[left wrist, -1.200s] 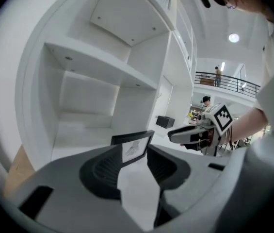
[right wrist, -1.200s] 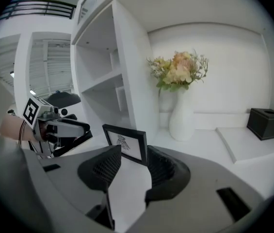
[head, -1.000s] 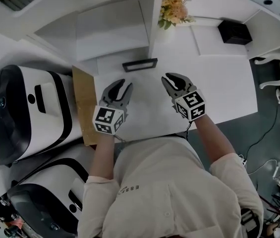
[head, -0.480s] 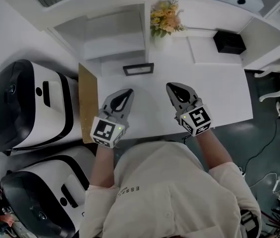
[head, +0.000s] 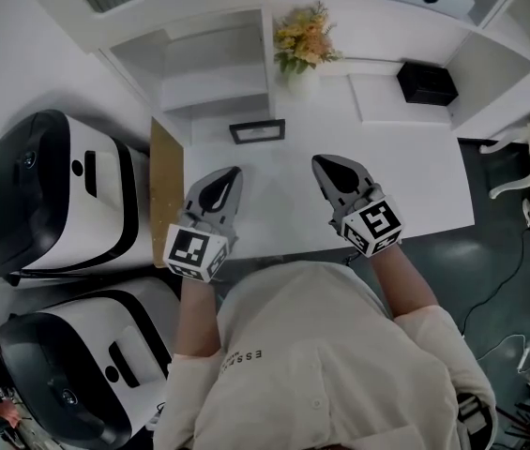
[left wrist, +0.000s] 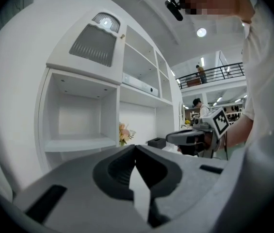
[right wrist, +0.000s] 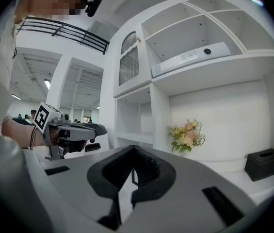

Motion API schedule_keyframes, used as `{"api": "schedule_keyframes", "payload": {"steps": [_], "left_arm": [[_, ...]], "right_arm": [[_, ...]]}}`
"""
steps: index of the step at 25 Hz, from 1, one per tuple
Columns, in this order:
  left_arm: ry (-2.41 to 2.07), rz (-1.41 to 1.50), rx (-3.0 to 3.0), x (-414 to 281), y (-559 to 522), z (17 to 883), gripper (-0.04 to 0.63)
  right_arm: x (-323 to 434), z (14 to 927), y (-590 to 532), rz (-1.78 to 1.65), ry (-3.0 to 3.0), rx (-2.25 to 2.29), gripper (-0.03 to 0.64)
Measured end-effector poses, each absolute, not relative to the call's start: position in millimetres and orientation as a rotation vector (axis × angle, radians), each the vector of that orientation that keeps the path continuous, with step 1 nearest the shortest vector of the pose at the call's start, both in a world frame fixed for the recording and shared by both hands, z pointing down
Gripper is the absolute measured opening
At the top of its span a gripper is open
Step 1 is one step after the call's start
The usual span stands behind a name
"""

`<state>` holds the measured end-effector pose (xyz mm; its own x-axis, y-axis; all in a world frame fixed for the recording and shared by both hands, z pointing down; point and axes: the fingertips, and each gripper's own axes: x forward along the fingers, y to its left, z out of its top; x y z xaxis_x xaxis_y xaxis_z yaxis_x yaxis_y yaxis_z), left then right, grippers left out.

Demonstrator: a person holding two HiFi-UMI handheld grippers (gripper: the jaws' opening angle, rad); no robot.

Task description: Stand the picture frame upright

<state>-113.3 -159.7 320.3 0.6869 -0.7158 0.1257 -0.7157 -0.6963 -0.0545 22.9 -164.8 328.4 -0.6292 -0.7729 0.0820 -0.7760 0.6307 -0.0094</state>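
Observation:
A small dark picture frame [head: 257, 131] lies flat on the white table [head: 415, 181], near the back, just in front of the shelf unit. My left gripper [head: 234, 171] hovers over the table a short way in front of the frame and slightly left of it, its jaws shut with nothing between them. My right gripper [head: 319, 161] hangs to the frame's front right, also shut and empty. In the left gripper view the closed left gripper [left wrist: 136, 147] points at the shelves, with the right gripper [left wrist: 195, 136] beside it. The right gripper view shows its closed jaws [right wrist: 134, 150] and the left gripper [right wrist: 73, 130].
A vase of flowers [head: 300, 43] and a black box [head: 427, 82] stand at the back of the table. White shelves [head: 213, 73] rise behind the frame. A wooden board [head: 164, 190] edges the table's left side, beside two white-and-black machines [head: 49, 195].
Both grippers' jaws have gone from partly open to shut, with nothing taken hold of. The grippers stay in about the same place; the picture frame has not moved.

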Motion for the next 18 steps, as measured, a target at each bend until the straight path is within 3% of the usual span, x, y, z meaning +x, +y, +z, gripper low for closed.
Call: {"api": "schedule_keyframes", "payload": {"steps": [18], "left_arm": [[1.214, -0.252, -2.892, -108, -166, 320, 0.002]], "right_arm": [[25, 318, -172, 0.037, -2.769, 1.327, 0.014]]}}
